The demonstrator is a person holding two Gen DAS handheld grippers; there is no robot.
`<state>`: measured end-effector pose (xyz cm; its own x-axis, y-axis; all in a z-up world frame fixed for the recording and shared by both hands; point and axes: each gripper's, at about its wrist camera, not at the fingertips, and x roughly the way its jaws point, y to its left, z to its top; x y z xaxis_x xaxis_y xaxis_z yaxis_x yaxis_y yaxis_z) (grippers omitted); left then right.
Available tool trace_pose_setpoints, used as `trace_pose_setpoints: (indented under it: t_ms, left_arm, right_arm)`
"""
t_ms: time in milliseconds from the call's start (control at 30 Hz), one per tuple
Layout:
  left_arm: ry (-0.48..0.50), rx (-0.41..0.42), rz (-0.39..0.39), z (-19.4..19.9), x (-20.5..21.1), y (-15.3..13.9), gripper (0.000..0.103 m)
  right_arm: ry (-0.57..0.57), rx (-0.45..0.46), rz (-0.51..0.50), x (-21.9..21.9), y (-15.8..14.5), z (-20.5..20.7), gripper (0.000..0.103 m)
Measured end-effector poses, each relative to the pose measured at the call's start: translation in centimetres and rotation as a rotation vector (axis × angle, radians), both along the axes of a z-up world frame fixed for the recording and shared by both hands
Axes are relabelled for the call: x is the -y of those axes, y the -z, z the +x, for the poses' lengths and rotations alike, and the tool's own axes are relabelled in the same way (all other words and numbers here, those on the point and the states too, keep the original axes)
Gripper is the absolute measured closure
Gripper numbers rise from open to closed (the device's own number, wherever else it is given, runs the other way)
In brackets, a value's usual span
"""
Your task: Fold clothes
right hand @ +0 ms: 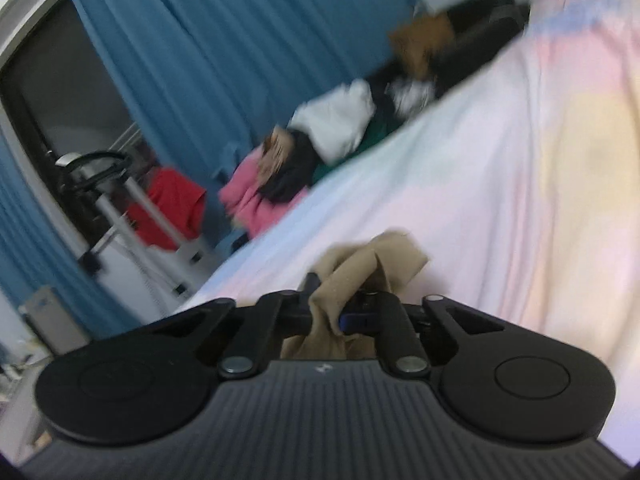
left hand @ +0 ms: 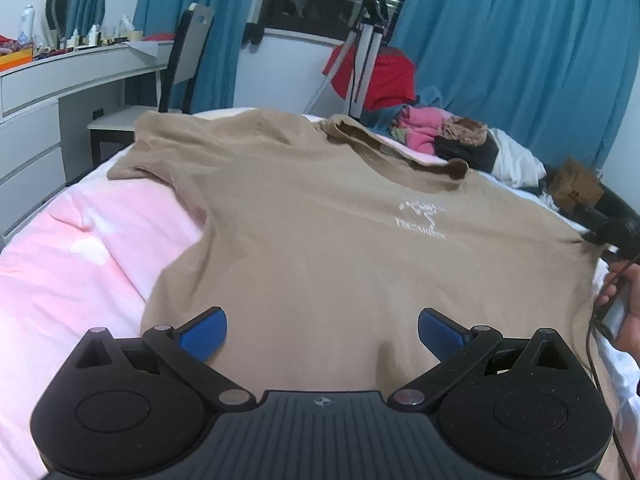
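Note:
A tan t-shirt (left hand: 320,216) with a white chest print lies spread flat on the pink bed cover (left hand: 80,248), collar toward the far right. My left gripper (left hand: 322,332) is open, its blue pads (left hand: 204,336) hovering over the shirt's near edge. My right gripper (left hand: 612,228) shows at the shirt's right edge. In the blurred right wrist view the right gripper (right hand: 344,312) is shut on a bunched fold of the tan shirt (right hand: 360,272), lifted over the bed cover (right hand: 500,200).
A pile of clothes (left hand: 440,132) lies at the bed's far side, also in the right wrist view (right hand: 304,160). A tripod (left hand: 366,60) with a red garment stands by blue curtains (left hand: 520,60). A white dresser (left hand: 40,112) and chair (left hand: 176,76) stand left.

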<state>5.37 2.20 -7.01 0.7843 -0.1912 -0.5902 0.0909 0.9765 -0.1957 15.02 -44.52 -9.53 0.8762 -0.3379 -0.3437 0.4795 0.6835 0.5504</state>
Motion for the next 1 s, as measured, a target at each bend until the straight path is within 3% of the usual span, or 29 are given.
trace_pose_setpoints:
  t_ms: [67, 267, 367, 467, 567, 700, 767, 833, 900, 933, 967, 1000]
  left_arm:
    - [-0.009, 0.006, -0.012, 0.2, -0.5, -0.4, 0.000]
    - [-0.055, 0.043, -0.022, 0.0, -2.7, -2.7, 0.000]
    - [-0.079, 0.067, 0.000, -0.2, -4.1, -4.0, 0.000]
    - [-0.129, 0.097, 0.003, -0.5, -6.1, -5.0, 0.000]
    - [-0.185, 0.106, -0.019, -0.3, -8.3, -5.5, 0.000]
    - [-0.232, 0.078, -0.041, 0.3, -10.6, -5.0, 0.000]
    - [-0.235, 0.061, -0.048, 0.7, -11.2, -4.6, 0.000]
    - [-0.234, 0.058, -0.037, 1.1, -11.4, -4.2, 0.000]
    - [-0.230, 0.052, -0.033, 1.5, -11.4, -3.7, 0.000]
    - [-0.226, 0.047, -0.035, 1.7, -11.4, -3.4, 0.000]
    - [-0.219, 0.039, -0.040, 1.9, -11.3, -3.1, 0.000]
    - [-0.213, 0.033, -0.040, 2.1, -11.1, -2.9, 0.000]
  right_arm:
    - [0.045, -0.061, -0.081, -0.3, -1.2, 0.0, 0.094]
    - [0.112, -0.094, -0.377, -6.1, -7.2, 1.2, 0.094]
    - [0.057, -0.088, -0.563, -11.9, -10.2, 3.4, 0.094]
    - [-0.056, -0.091, -0.723, -18.1, -11.2, 4.5, 0.094]
    - [-0.193, -0.131, -0.850, -24.9, -9.9, 6.7, 0.094]
    - [-0.361, -0.228, -0.987, -32.5, -4.6, 9.3, 0.094]
    - [-0.421, -0.278, -1.003, -34.9, -2.2, 10.2, 0.093]
    - [-0.489, -0.312, -0.954, -35.7, -0.5, 11.2, 0.093]
    - [-0.553, -0.332, -0.901, -35.9, 0.3, 11.4, 0.083]
    - [-0.579, -0.339, -0.880, -35.9, 0.6, 11.5, 0.065]
    - [-0.605, -0.344, -0.857, -35.8, 0.8, 11.5, 0.041]
    - [-0.632, -0.326, -0.824, -35.4, 0.6, 11.2, 0.030]
